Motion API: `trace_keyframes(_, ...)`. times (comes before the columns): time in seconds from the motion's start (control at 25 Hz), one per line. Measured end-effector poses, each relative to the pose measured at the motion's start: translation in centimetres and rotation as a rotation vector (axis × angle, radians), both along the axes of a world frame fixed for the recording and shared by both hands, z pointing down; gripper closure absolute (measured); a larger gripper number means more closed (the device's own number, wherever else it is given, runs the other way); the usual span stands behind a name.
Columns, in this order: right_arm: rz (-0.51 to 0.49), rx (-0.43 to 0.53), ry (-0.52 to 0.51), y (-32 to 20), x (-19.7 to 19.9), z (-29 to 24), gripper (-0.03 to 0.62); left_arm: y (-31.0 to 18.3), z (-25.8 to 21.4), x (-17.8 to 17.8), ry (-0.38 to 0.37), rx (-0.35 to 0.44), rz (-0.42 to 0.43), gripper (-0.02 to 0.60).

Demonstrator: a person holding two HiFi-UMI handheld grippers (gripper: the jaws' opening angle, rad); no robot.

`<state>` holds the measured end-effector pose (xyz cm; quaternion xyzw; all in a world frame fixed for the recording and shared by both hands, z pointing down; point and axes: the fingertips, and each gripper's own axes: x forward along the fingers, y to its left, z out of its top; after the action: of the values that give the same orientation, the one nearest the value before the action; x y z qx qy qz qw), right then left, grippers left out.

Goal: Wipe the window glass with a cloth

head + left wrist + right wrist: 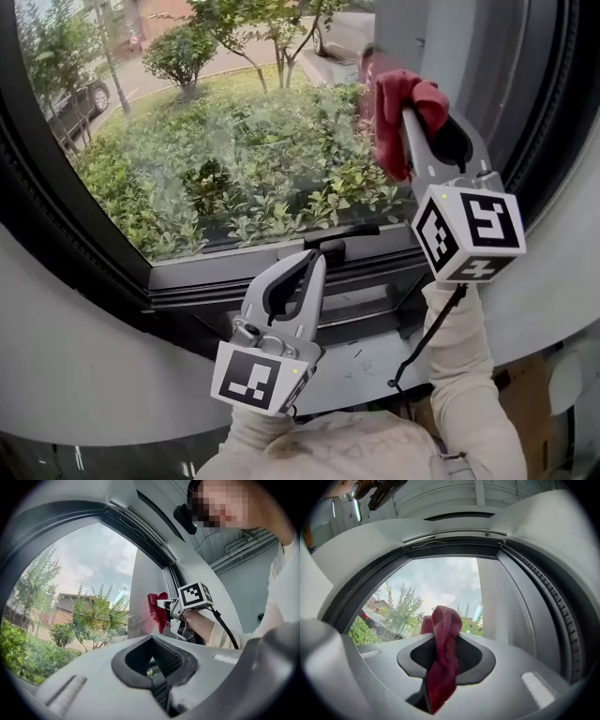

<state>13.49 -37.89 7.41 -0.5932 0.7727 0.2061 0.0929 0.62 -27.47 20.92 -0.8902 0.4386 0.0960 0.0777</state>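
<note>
Pinching red cloth (387, 136) at glass (234, 122) with right hand-held gripper (409, 112); holding left hand-held gripper (317, 256) pressed together, empty.

The person is holding the right gripper (405, 111) high at the window glass (234, 141). Its jaws are pinching a bunched red cloth (389, 127), which is touching the pane's upper right part. The left gripper (315, 259) is hanging lower with its jaws together, pointing at the black window handle (343, 234) on the bottom frame (216, 274). Beyond the glass, green shrubs (244, 178) are filling the view. A car (82, 97) is sitting at the upper left. A black cable (427, 336) is trailing down beside the pale right sleeve (466, 375).
</note>
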Motion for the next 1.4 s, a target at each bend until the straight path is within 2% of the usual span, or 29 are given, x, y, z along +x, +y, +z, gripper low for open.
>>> trace_keyframes(0.16, 0.055, -0.006, -0.027, -0.8, 4.6, 0.1, 0.468, -0.6, -0.4, 2.7, -0.017, 0.006, 0.020, 0.581)
trace_keyframes(0.28, 0.057, -0.011, -0.053, -1.2, 6.5, 0.0, 0.468, -1.0, -0.8, 3.8, -0.021, 0.010, 0.025, 0.581)
trace_keyframes(0.52, 0.028, 0.006, -0.058, -0.6, 7.1, 1.2, 0.471, -1.5, -1.9, 4.9, -0.035, 0.040, -0.002, 0.581)
trace_keyframes(0.8, -0.001, -0.047, -0.067, -0.3, 7.1, 6.0, 0.473, -2.7, -3.5, 4.0, -0.066, 0.087, -0.061, 0.581)
trace_keyframes(1.08, -0.003, -0.065, -0.108, -0.3, 5.5, 6.8, 0.476, -3.5, -5.0, 1.5, -0.067, 0.139, -0.101, 0.581)
trace_keyframes(1.4, -0.032, -0.032, -0.079, 0.6, -2.3, 6.5, 0.477, -3.3, -4.8, -3.2, -0.037, 0.138, -0.116, 0.581)
